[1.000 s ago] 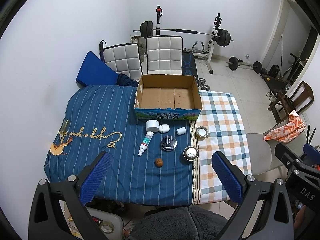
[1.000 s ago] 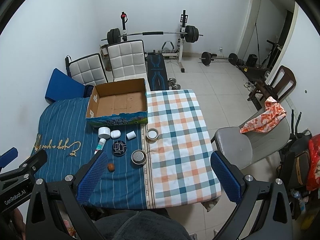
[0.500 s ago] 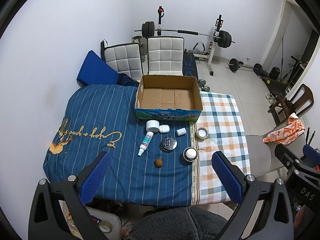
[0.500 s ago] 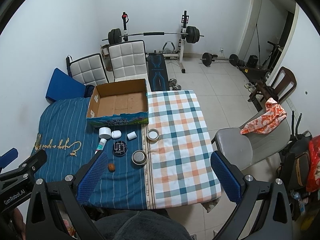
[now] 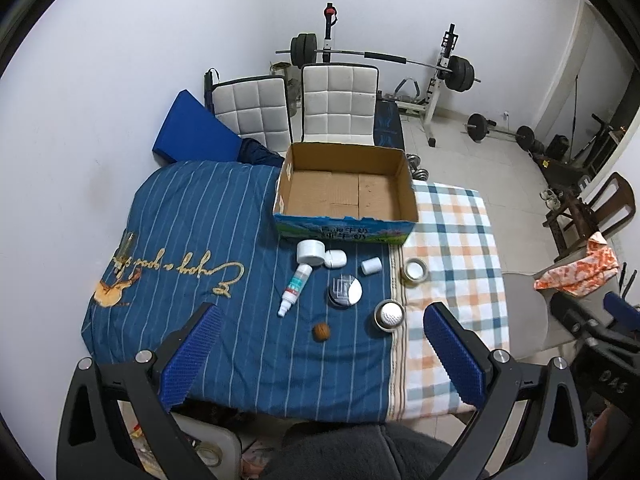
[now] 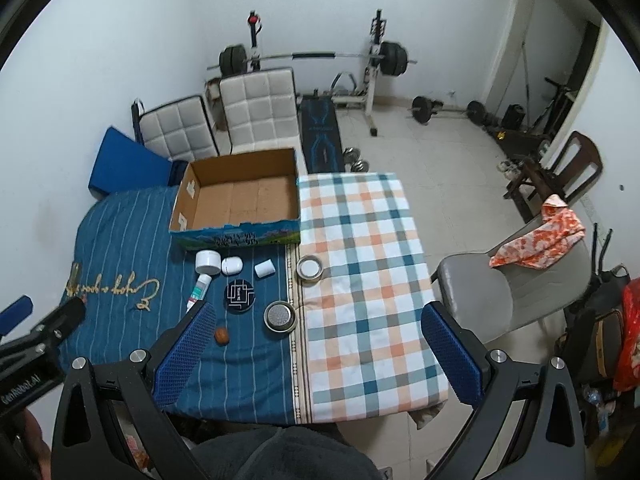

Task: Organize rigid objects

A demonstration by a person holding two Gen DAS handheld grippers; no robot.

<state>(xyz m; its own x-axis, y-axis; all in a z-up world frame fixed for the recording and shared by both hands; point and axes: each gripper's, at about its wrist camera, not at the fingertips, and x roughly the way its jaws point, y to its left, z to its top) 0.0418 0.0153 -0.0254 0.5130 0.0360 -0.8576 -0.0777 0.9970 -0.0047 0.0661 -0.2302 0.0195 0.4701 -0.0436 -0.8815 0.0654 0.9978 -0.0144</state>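
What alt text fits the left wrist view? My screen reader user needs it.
Open left gripper hovers above a cloth-covered table holding an empty cardboard box, with a small bottle, white jars, round tins and a brown ball lying before it.

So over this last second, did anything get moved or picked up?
Nothing was taken or released. Both views shifted only slightly. The left hand-held gripper and right hand-held gripper stay open and empty above the table; the cardboard box is still empty, and the small items remain in place.
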